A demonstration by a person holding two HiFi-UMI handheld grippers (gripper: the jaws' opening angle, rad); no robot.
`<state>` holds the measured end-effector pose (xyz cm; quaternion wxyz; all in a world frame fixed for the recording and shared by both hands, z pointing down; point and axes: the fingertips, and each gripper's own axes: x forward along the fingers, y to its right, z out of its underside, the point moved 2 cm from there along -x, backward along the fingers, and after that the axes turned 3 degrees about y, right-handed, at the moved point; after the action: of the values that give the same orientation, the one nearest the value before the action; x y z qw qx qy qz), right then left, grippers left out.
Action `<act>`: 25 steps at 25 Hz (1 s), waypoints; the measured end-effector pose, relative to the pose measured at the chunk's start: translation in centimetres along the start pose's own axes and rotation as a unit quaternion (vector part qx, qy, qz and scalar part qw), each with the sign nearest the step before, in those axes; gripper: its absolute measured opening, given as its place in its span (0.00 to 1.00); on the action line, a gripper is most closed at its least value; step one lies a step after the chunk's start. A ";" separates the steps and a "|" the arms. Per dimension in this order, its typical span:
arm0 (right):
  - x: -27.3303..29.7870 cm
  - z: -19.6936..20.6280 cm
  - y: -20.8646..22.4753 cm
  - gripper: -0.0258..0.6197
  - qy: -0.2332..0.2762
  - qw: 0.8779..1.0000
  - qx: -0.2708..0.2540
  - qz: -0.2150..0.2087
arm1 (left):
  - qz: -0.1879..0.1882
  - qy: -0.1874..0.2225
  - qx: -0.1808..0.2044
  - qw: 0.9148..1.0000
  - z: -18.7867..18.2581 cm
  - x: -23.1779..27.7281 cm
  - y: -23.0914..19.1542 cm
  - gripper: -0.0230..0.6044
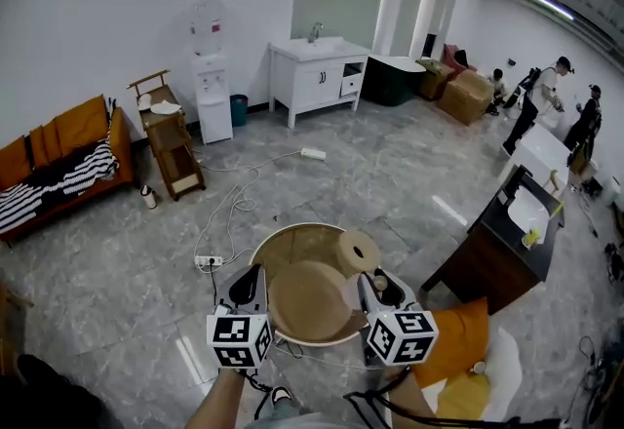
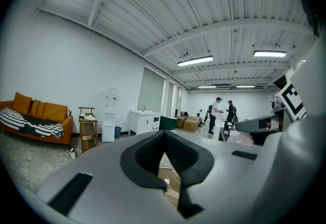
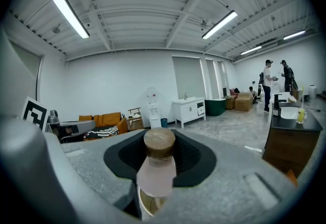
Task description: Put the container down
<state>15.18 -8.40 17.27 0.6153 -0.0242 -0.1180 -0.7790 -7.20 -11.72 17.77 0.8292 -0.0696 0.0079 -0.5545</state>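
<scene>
The left claw [image 1: 252, 281] pinches the left rim of the round wooden container [image 1: 307, 298], which hangs between it and the right claw [image 1: 375, 287], closed on a wood-capped bottle [image 3: 157, 167] at its right rim, over open grey floor [image 1: 322, 178], with a dark worktop [image 1: 487, 261] near on the right.

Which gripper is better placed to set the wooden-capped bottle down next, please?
Right. The right gripper grips the bottle between its jaws; the left gripper seems occupied on the wooden basin rim.

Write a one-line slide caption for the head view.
Left gripper and right gripper hold a tan basin and wood-capped bottle above tiled floor.
</scene>
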 end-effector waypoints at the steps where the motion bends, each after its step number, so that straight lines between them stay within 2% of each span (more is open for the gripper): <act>1: 0.7 -0.1 0.2 0.24 -0.001 1.000 0.002 0.002 | 0.003 -0.001 0.000 1.000 -0.1 0.9 -0.3 0.04; 6: 3.5 -0.1 1.1 0.24 -0.001 1.000 0.007 0.019 | 0.016 -0.007 -0.006 1.000 0.2 4.7 -1.8 0.04; 12: 5.4 0.9 2.6 0.24 -0.017 0.999 0.012 0.035 | 0.019 -0.032 -0.013 0.999 2.3 7.4 -2.6 0.04; 17: 7.3 2.0 3.5 0.24 -0.036 0.999 0.016 0.024 | 0.005 -0.055 -0.016 0.998 3.8 8.8 -3.2 0.04; 25: 10.0 2.5 5.2 0.24 -0.054 0.998 0.015 0.004 | -0.014 -0.061 -0.010 0.998 3.7 10.8 -3.5 0.04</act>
<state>17.50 -18.52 22.29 0.6113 -0.0574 -0.1624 -0.7724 -5.88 -22.58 22.59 0.8198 -0.1116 -0.0377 -0.5604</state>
